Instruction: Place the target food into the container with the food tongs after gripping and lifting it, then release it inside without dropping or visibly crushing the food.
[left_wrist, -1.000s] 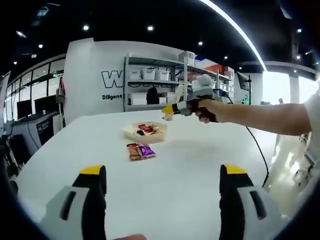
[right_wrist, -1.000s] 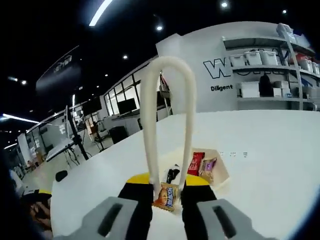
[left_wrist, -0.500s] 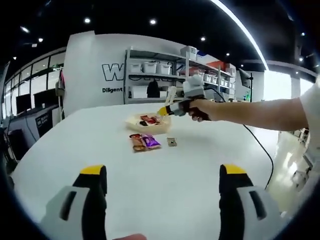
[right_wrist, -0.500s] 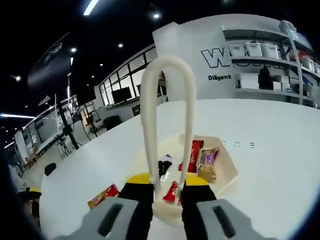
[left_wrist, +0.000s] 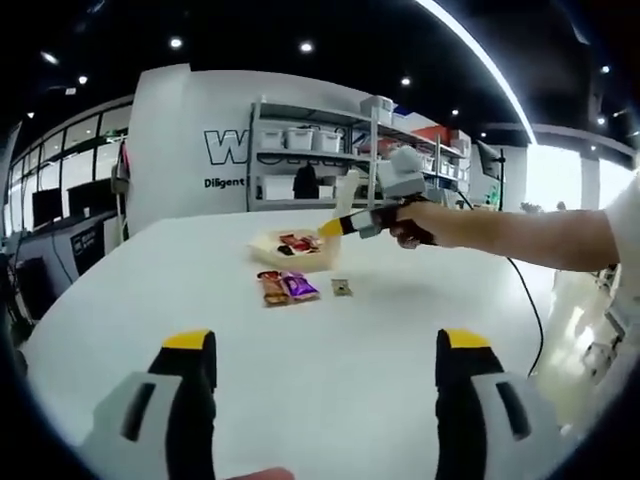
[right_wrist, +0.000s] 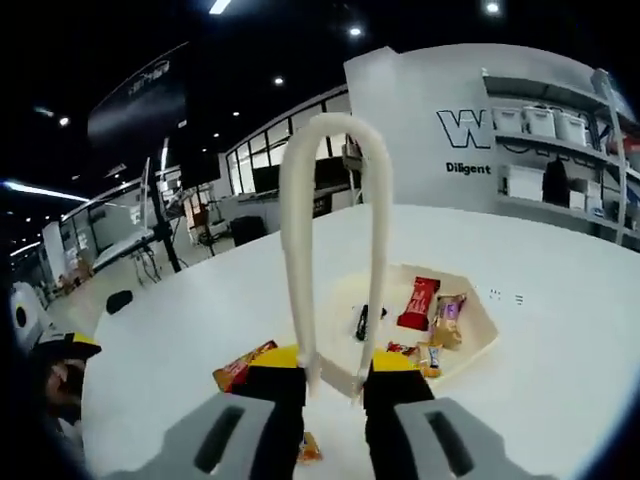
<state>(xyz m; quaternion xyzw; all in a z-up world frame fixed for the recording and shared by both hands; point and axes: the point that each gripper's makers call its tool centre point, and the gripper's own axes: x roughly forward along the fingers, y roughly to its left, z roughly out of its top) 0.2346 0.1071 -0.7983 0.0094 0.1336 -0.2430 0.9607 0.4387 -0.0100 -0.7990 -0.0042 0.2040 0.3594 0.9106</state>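
Tray (left_wrist: 262, 247) on table (left_wrist: 330, 360), snacks (right_wrist: 433, 305) inside; two packets (left_wrist: 284, 287) just before tray.

We see a smooth white table (right_wrist: 560, 330) with a soft sheen, and on it a matt cream tray (right_wrist: 478, 330) that looks like paper or card. The tongs (right_wrist: 333, 240) look like smooth, matt off-white plastic, and the snack wrappers (left_wrist: 283, 287) are glossy foil or film. The right gripper (right_wrist: 333, 375) has matt black jaws, yellow tips and a grey plastic body.
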